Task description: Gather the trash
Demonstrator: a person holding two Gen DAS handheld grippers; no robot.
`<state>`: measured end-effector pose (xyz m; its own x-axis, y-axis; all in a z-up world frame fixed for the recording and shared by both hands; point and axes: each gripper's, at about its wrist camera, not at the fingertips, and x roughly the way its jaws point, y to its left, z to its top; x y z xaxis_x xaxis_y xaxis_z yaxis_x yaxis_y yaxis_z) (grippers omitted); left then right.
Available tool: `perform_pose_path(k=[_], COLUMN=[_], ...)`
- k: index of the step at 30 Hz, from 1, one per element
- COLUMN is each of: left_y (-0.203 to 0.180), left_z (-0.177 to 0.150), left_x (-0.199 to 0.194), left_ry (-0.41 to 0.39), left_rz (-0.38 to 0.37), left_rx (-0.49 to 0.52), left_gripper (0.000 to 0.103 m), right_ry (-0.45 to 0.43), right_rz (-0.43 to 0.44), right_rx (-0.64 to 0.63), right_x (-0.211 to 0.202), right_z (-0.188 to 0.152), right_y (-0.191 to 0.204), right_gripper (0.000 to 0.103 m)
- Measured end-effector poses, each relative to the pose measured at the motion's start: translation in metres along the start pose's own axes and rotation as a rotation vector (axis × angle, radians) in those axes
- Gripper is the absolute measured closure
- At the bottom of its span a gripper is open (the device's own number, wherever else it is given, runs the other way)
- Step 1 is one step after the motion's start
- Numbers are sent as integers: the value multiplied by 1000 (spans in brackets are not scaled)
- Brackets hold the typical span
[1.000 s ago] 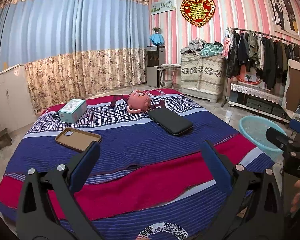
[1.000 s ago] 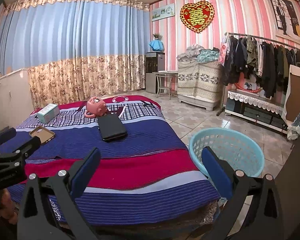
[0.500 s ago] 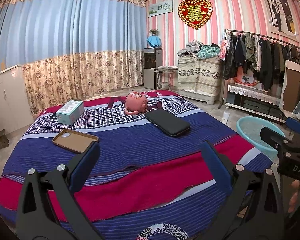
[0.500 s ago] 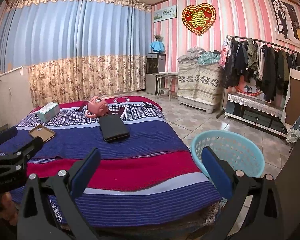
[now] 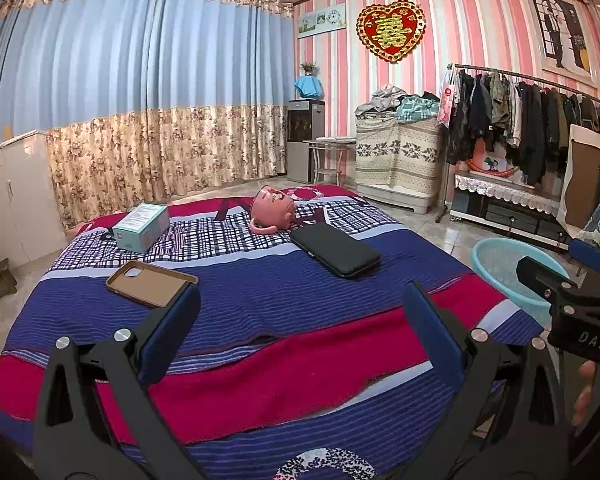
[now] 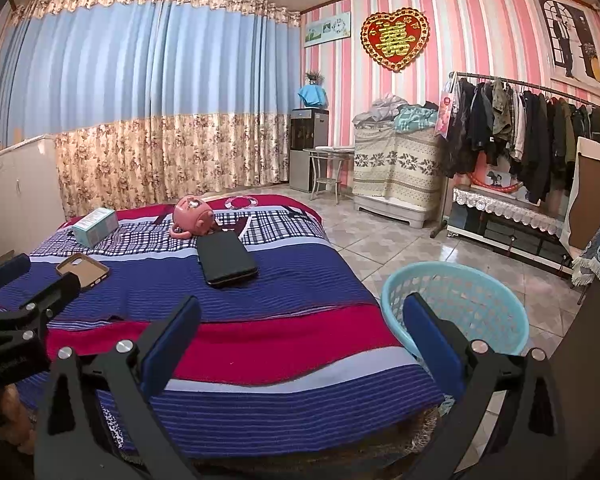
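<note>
While above bed [image 5: 260, 304], both grippers' fingers [image 5: 168, 332] apart.

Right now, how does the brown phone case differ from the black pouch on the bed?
The brown phone case is tan, thin and lies open side up with a camera cutout; the black pouch is black, thicker and closed. The case sits nearer the left gripper, the pouch beside the pink cup. Both lie flat on the bedspread, untouched.

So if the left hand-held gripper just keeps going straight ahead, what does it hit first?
Probably the blanket on the bed: the left hand-held gripper, jaws open, points over its near part. Farther along that line lies the black case, though depth is hard to judge.
</note>
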<state>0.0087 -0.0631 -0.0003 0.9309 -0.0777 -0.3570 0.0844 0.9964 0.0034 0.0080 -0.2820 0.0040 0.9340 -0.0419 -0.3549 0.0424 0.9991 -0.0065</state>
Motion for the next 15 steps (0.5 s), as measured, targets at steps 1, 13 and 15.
perform_pose_path(k=[1,13,15], left_y=[0,1,1], left_z=[0,1,1], left_x=[0,1,2], left_ry=[0,8,13], left_rz=[-2,1,0], left_rx=[0,-2,-4], left_gripper=[5,5,5], right_ry=[-1,0,-2], right_rz=[1,0,0], right_rx=[0,2,2], right_x=[0,0,0], right_z=[0,0,0], right_y=[-1,-1,-2], right_gripper=[5,5,5])
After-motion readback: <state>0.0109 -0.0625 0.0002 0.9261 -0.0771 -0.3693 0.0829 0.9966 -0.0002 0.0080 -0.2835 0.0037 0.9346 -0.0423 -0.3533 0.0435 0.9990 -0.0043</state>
